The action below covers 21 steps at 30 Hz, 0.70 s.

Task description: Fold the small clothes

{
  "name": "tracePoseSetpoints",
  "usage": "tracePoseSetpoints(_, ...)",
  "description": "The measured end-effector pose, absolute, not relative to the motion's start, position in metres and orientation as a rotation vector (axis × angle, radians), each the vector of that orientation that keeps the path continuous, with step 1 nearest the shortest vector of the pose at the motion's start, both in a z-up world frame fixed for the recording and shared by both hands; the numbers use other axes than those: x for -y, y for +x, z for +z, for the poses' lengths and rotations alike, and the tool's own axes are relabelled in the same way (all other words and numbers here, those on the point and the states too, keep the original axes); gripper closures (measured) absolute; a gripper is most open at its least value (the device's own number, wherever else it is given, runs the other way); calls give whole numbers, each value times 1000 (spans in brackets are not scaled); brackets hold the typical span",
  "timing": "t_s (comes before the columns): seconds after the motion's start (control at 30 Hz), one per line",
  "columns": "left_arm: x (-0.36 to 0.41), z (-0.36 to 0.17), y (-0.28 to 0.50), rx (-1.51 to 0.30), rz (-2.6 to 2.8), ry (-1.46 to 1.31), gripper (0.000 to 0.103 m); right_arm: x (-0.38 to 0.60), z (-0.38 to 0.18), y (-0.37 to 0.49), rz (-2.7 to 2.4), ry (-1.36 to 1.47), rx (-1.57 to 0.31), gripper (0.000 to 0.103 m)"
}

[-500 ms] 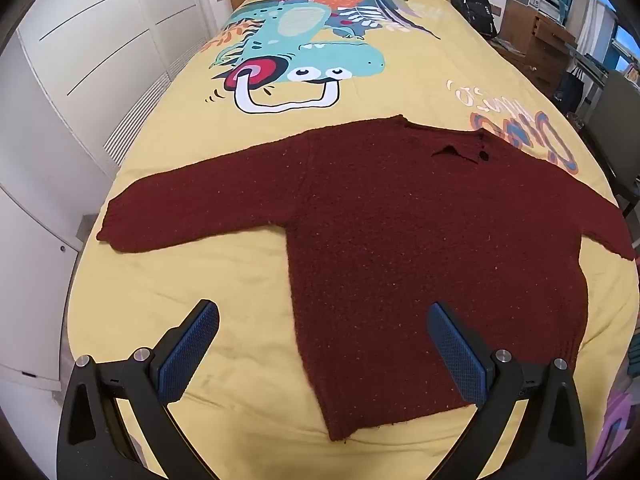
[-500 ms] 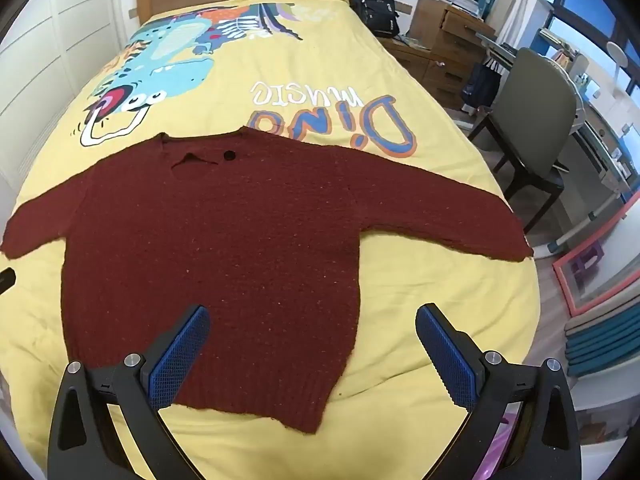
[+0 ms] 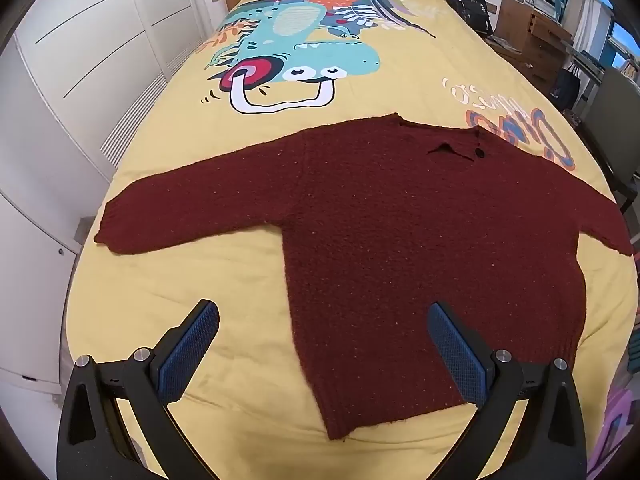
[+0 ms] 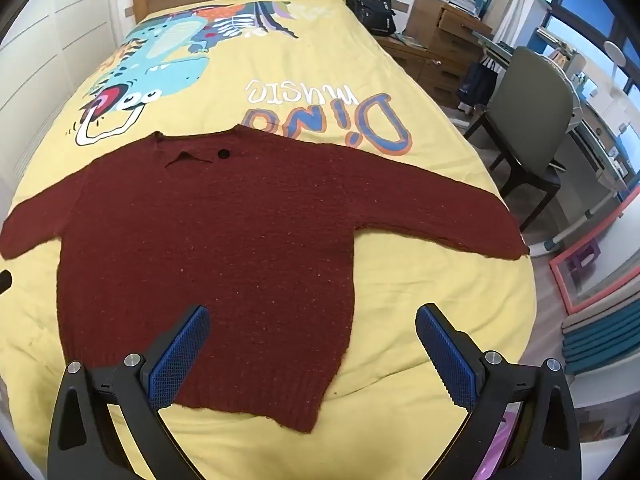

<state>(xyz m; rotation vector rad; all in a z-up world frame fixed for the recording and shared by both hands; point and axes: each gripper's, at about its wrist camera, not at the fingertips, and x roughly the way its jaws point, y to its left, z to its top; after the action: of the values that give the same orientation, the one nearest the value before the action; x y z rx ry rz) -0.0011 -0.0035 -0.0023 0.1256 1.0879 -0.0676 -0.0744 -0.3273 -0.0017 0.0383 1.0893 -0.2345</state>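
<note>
Both wrist cameras look steeply down, sharing the sweater on the bed.

Bed; white wardrobe; chair by windows.

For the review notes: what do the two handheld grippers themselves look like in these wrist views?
Both look alike. The left gripper and right gripper each have two matte black angular fingers with triangular cut-outs, silver round bolt heads on top, and blue, finely cross-hatched pads on the inner faces. No cables, markings, hands or sleeves show.
</note>
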Motion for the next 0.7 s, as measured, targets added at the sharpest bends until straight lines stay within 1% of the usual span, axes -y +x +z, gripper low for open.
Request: tracePoseSetpoints(0.7, -4, -3, 2, -1095, -60, 144, 1, 334, -6, -74, -256, 39, -1104, 1)
